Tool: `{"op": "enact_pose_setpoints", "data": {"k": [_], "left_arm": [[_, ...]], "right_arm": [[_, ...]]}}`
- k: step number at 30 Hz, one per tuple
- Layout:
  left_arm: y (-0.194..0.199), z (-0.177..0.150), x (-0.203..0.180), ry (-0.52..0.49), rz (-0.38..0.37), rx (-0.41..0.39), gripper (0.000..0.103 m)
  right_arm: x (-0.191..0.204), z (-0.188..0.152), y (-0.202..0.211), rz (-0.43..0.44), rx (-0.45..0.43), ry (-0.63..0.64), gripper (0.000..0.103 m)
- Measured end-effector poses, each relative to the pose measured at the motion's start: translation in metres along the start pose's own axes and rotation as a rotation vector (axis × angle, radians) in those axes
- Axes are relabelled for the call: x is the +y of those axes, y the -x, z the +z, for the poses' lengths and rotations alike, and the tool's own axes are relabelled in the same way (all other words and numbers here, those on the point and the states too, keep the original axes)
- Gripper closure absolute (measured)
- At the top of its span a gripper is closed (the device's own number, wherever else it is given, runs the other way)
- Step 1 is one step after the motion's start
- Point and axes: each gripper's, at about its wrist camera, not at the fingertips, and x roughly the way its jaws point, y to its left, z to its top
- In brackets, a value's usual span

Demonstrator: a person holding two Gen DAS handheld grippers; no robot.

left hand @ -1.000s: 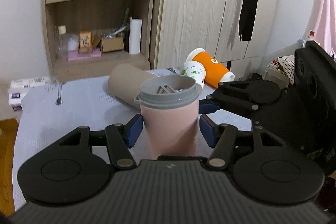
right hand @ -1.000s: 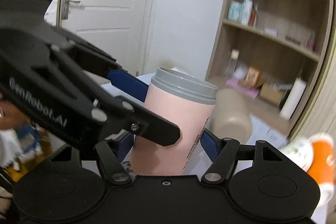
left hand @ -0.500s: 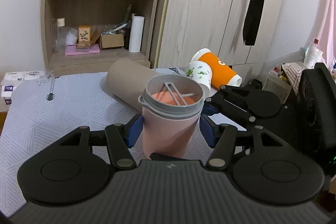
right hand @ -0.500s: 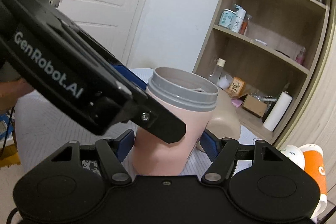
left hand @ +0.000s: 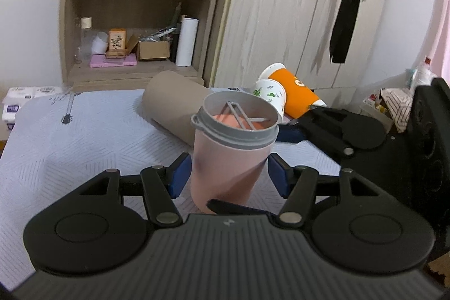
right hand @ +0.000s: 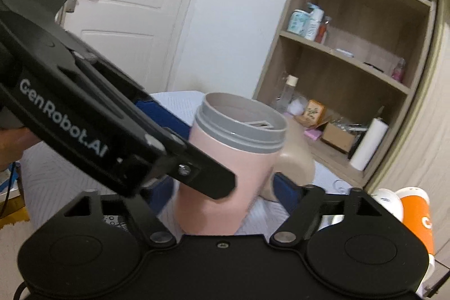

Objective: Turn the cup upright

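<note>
Standing mouth-up on the patterned bench (left hand: 84, 137), the pink cup (left hand: 227, 167) with its grey threaded rim sits between both pairs of your tongs, leaning slightly rather than plumb. Your left tongs (left hand: 229, 176) are spread, a blue pad (left hand: 178, 177) on each side of the cup's body with a sliver of gap showing, so they bracket it without pinching. Your right tongs (right hand: 222, 187) are also spread around the lower half of the cup; their left finger is hidden behind the other tool's arm, so contact there is unclear. Behind the cup a brown cardboard tube (left hand: 171, 106) lies on its side, and near it an orange cup (left hand: 295, 97) and a white leaf-print cup (left hand: 270, 97) lie tipped over.
</note>
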Motion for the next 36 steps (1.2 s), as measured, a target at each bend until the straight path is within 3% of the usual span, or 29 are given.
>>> {"op": "enact_pose_setpoints", "data": {"k": [9, 14, 20, 30, 36], "left_arm": [[0.030, -0.010, 0.008, 0.096, -0.043, 0.005, 0.041], [0.053, -0.020, -0.012, 0.025, 0.091, -0.039, 0.041], [0.085, -0.025, -0.028, 0.031, 0.183, -0.118, 0.041], [0.127, -0.048, -0.041, 0.081, 0.241, -0.219, 0.040], [0.141, -0.058, -0.053, 0.076, 0.255, -0.241, 0.032]], "right_arm": [[-0.003, -0.014, 0.030, -0.033, -0.011, -0.131, 0.014], [0.001, -0.019, 0.055, -0.066, -0.037, -0.224, 0.014], [0.010, -0.015, 0.087, -0.141, -0.073, -0.298, 0.014], [0.032, -0.011, 0.129, -0.293, -0.099, -0.292, 0.014], [0.045, -0.010, 0.145, -0.356, -0.095, -0.300, 0.014]]}}
